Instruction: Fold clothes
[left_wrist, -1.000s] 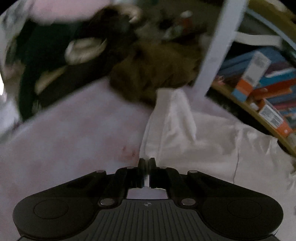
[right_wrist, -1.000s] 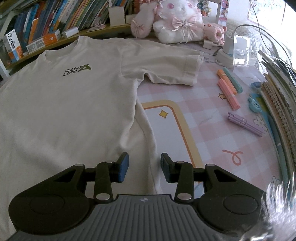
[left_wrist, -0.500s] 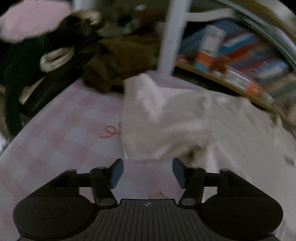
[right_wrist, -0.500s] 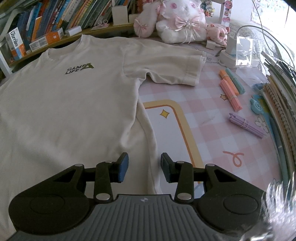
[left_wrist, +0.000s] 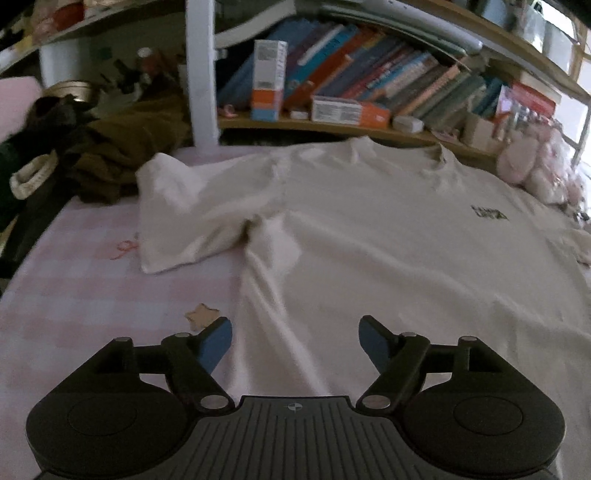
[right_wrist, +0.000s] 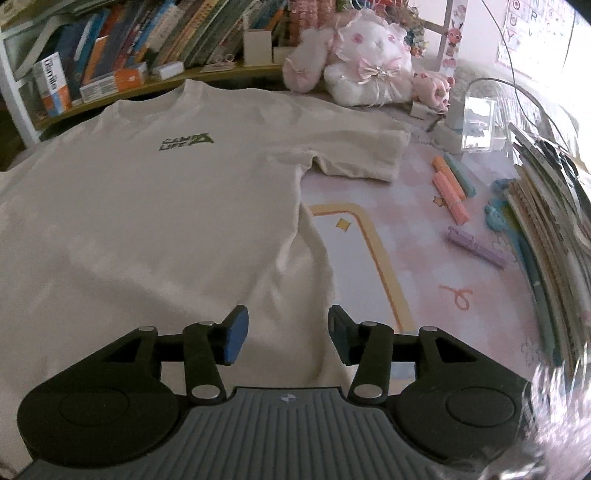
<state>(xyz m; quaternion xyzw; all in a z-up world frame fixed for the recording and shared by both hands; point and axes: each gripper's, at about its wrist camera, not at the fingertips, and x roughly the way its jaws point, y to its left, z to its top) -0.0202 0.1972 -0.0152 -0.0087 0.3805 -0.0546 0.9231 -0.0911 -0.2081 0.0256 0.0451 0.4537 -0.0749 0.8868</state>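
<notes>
Tongs first: the left gripper (left_wrist: 295, 334) gapes wide and empty over the left side seam of the cream short-sleeved cotton T-shirt (left_wrist: 388, 236), spread front-up on the pink checked mat (left_wrist: 85, 291); the right gripper (right_wrist: 288, 328), moderately parted, hovers at its right side seam. Uneven bites could skew the fold, and pastel highlighters (right_wrist: 452, 184) beside the right sleeve might snag.

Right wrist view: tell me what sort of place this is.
Probably a child's bedroom or study corner: a pink patterned desk mat under the T-shirt, a plush bunny, and a shelf packed with books.
</notes>
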